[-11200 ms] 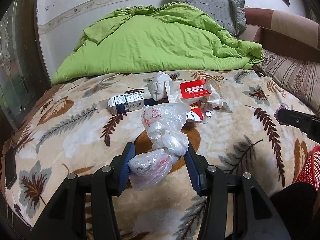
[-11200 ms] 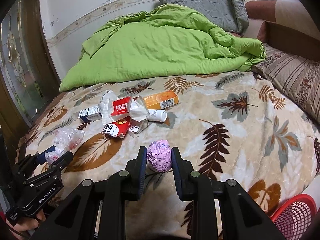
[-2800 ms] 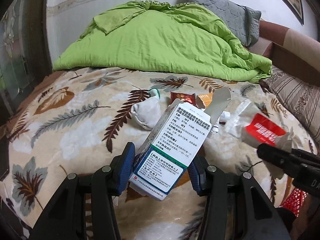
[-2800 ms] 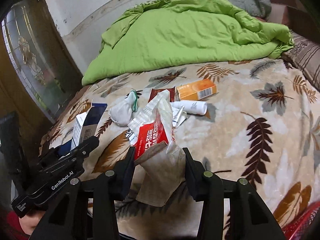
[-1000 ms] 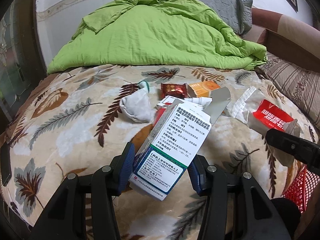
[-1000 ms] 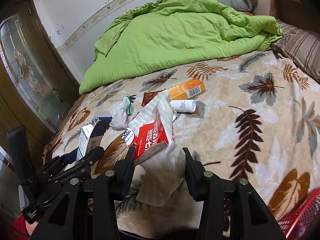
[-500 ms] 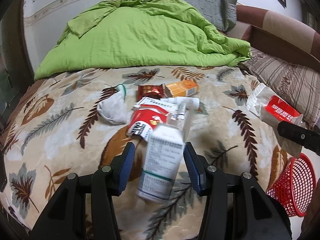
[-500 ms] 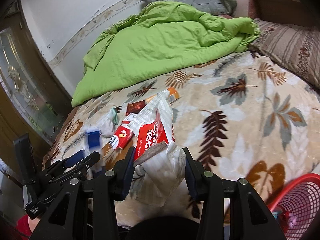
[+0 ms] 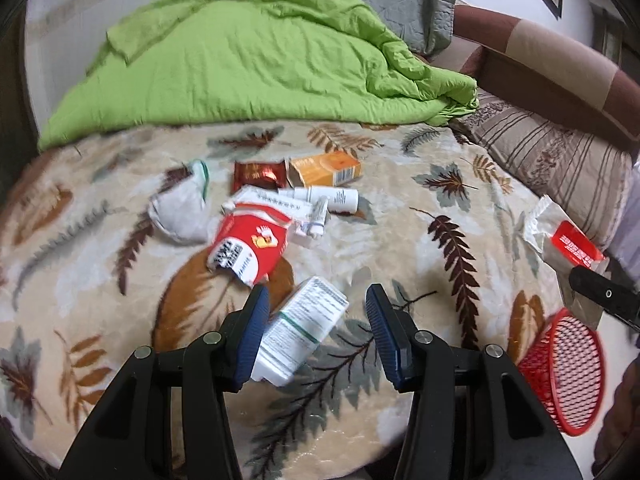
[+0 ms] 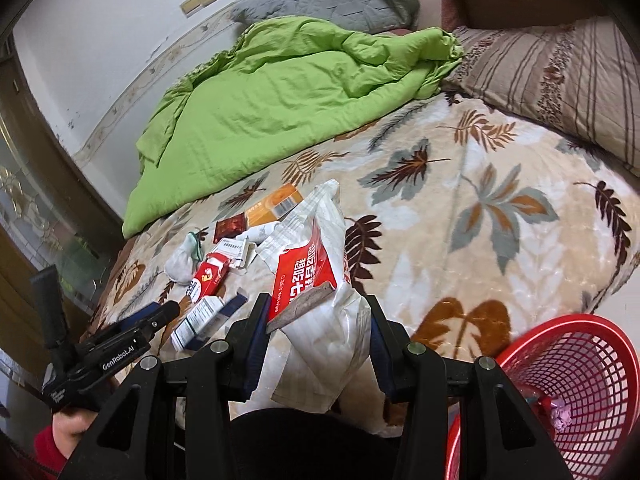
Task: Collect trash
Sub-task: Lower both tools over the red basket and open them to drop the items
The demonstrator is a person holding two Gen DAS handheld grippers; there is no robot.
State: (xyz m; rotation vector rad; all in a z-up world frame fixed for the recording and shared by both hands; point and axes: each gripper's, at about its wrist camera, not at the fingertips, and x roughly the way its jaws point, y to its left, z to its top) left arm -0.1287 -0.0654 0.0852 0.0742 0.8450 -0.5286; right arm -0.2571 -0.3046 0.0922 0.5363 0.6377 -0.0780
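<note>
Left wrist: fingers (image 9: pixel 256 334) just opened, medicine box (image 9: pixel 301 330) slipping loose.

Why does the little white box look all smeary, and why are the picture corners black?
Left wrist view: the white box between the jaws is smeared by motion blur, and the litter behind it is a bit soft too. Right wrist view: sharper, the print on the red and white bag shows clearly. Both views: the fisheye lens bends the bed into a bulge and leaves dark corners.

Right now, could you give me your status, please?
Left gripper just opening, medicine box loose between jaws. Right gripper shut on snack bag. Red basket nearby, nothing blocking.
</note>
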